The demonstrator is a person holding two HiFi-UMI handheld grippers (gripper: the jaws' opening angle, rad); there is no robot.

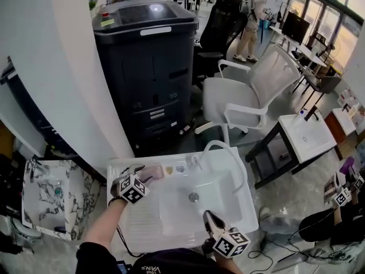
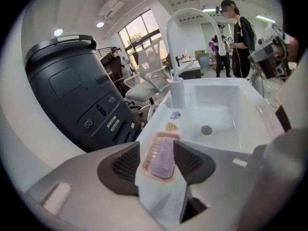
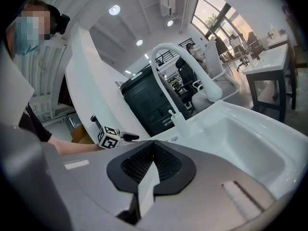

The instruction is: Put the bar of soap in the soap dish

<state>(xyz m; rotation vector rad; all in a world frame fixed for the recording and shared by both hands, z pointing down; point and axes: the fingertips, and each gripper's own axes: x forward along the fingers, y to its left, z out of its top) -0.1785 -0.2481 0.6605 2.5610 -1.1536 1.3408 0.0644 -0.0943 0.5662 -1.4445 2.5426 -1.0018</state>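
Observation:
A pale purple bar of soap point(image 2: 162, 161) lies in a pink ribbed soap dish point(image 2: 149, 150) on the back left ledge of the white sink point(image 1: 242, 213). My left gripper point(image 2: 157, 148) is open just over the dish, one jaw on either side and clear of the soap. In the head view it point(image 1: 137, 173) hovers at the dish point(image 1: 151, 173). My right gripper point(image 1: 211, 220) stays at the sink's front edge, shut with nothing held; its pads point(image 3: 153, 150) meet. The left gripper point(image 3: 126, 137) also shows in the right gripper view.
A curved white faucet point(image 1: 226, 149) rises behind the basin, with a drain point(image 1: 194, 197) at its middle. Behind the sink stands a black machine point(image 1: 151, 61), and a white chair point(image 1: 251, 90) is to its right. A marbled box point(image 1: 51, 196) sits at left. A person point(image 1: 254, 13) stands far back.

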